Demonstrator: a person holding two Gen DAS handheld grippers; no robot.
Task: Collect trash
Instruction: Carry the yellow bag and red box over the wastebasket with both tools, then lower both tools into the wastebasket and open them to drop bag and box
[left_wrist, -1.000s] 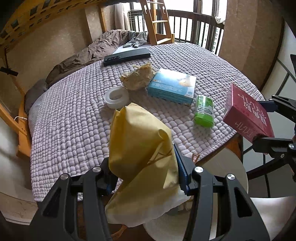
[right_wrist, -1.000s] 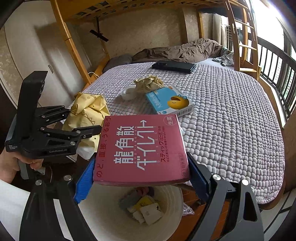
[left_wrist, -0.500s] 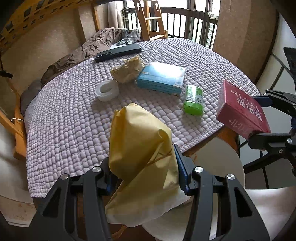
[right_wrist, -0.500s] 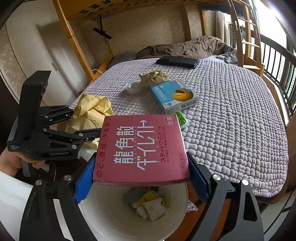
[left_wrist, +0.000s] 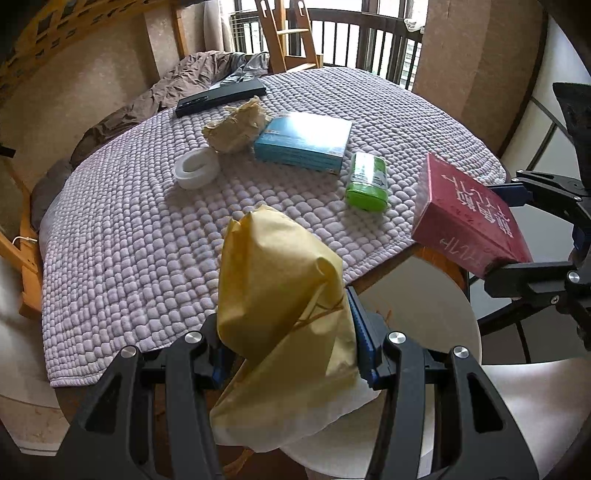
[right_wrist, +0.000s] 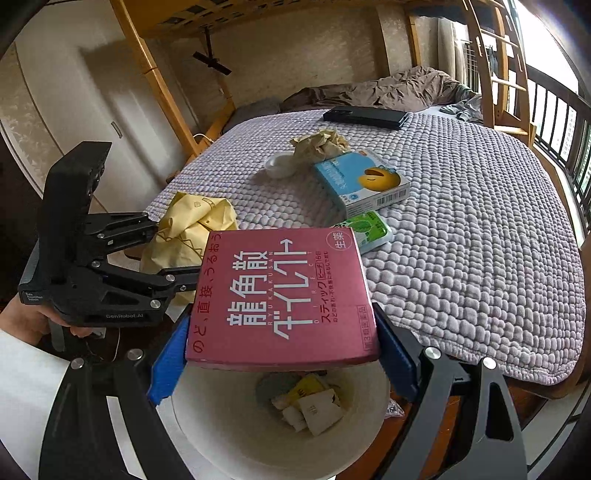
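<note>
Nothing moved: boxy red carton (right_wrist: 280, 295) held.

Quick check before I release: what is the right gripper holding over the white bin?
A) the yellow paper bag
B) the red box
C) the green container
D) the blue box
B: the right gripper is clamped on the red box above the white bin, which already has scraps in it.

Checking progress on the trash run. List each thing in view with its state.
Red box: held in right gripper, over bin.
Yellow bag: held in left gripper.
Bin: open, some trash inside.
Blue box: lying on bed, closed.
Green pack: lying on bed.
Crumpled paper: on bed.
</note>
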